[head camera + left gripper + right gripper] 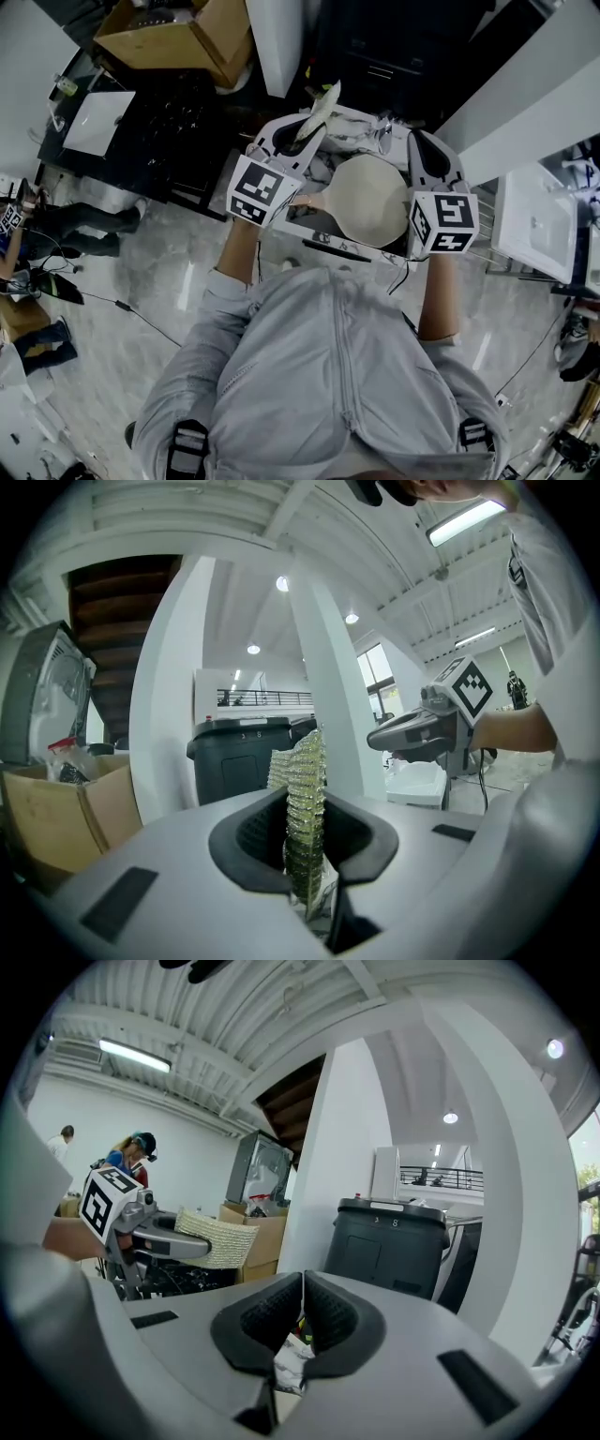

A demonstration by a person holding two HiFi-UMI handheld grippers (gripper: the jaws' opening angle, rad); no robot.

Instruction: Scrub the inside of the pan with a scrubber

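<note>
A cream-coloured pan (373, 199) lies on a white rack (309, 225) in front of me, its handle (309, 202) pointing left. My left gripper (305, 131) is raised over the rack's left side and is shut on a pale woven scrubber (321, 105). In the left gripper view the scrubber (305, 808) stands upright between the jaws of the left gripper (305, 855). My right gripper (427, 141) is held up beside the pan's right rim; its (302, 1321) pads meet with nothing between them. The pan is hidden in both gripper views.
A cardboard box (178, 33) stands at the back left, beside a dark table (141, 122). A white basin (539, 220) sits to the right. A dark bin (389, 1241) and a white pillar (337, 1166) stand ahead. People (131, 1152) stand far left.
</note>
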